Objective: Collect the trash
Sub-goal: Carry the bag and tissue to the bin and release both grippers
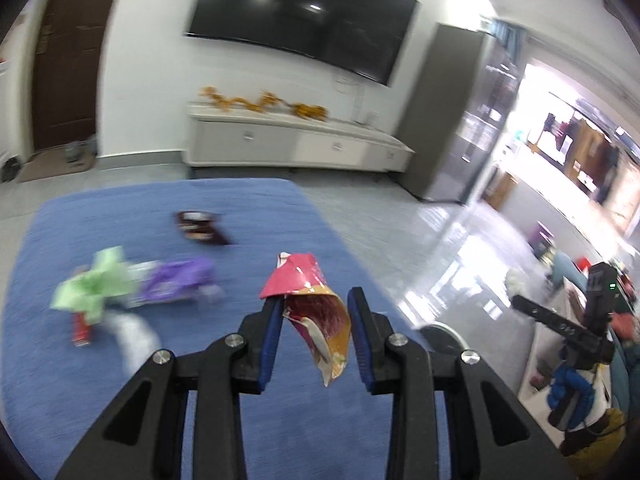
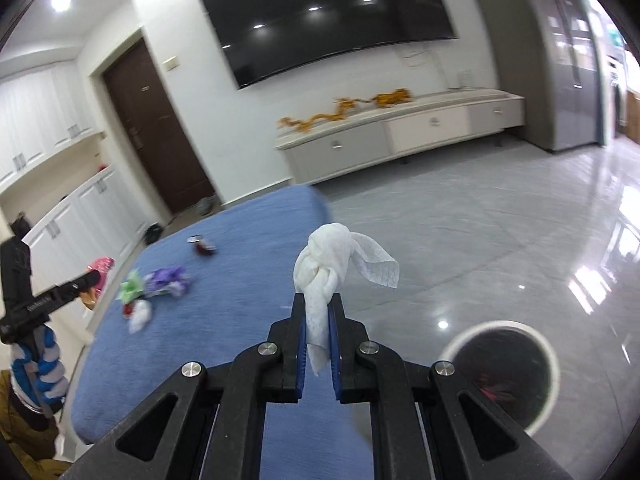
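My left gripper (image 1: 316, 300) is shut on a crumpled pink and yellow snack wrapper (image 1: 316, 308) and holds it above the blue table (image 1: 240, 208). My right gripper (image 2: 318, 300) is shut on a knotted white tissue (image 2: 328, 264) over the table's right edge. A green wrapper (image 1: 98, 286), a purple wrapper (image 1: 176, 284), a dark wrapper (image 1: 200, 226), a red piece (image 1: 82, 330) and a white tissue (image 1: 132, 332) lie on the table. A white round bin (image 2: 504, 368) with trash inside stands on the floor at the right.
A white TV cabinet (image 2: 400, 128) stands under a wall-mounted TV (image 2: 328, 12). A brown door (image 2: 156, 128) is at the left. The grey tiled floor (image 2: 480, 220) is glossy. The other gripper's handle (image 2: 36, 304) shows at the left.
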### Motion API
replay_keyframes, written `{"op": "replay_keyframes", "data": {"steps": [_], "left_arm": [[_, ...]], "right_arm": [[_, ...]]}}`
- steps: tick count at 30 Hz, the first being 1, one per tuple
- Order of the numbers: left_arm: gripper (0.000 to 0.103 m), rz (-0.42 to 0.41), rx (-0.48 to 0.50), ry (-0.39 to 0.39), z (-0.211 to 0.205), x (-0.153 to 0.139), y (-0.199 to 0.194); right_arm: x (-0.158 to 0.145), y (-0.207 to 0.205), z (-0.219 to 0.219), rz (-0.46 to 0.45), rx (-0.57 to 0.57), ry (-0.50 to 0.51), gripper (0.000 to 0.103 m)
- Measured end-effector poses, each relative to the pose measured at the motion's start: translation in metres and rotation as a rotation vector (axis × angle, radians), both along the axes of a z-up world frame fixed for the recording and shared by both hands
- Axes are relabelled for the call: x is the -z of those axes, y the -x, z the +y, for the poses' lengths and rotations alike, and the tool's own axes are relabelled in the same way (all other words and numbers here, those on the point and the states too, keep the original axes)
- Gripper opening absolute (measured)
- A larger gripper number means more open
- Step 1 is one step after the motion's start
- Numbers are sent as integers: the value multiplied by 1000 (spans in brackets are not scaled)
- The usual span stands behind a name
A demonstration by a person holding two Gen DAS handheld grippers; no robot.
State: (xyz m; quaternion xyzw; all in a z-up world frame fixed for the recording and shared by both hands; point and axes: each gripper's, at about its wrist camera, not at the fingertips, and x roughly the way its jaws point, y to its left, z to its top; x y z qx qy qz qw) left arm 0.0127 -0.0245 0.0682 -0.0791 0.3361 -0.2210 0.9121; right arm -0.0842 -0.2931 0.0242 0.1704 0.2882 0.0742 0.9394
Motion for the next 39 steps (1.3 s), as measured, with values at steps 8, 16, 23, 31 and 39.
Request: {"op": "replay_keyframes", "data": {"steps": [8,16,23,31,39], "left_arm": [[31,41,274,-49,-171,8,-25],[32,122,473,-104,-323,45,-45],[38,220,546,-97,-393,83,-57],[58,259,566,-79,-416,95,-63],[58,175,520,-88,-384,69,-48]], "right_arm": [[50,11,-82,80,140,-77,10],[103,5,-136,179,216,-152,10],[133,-2,-160,251,247,-154,12],[141,6,-173,271,307,-176,39],[114,27,-175,215,344,-163,39]]}}
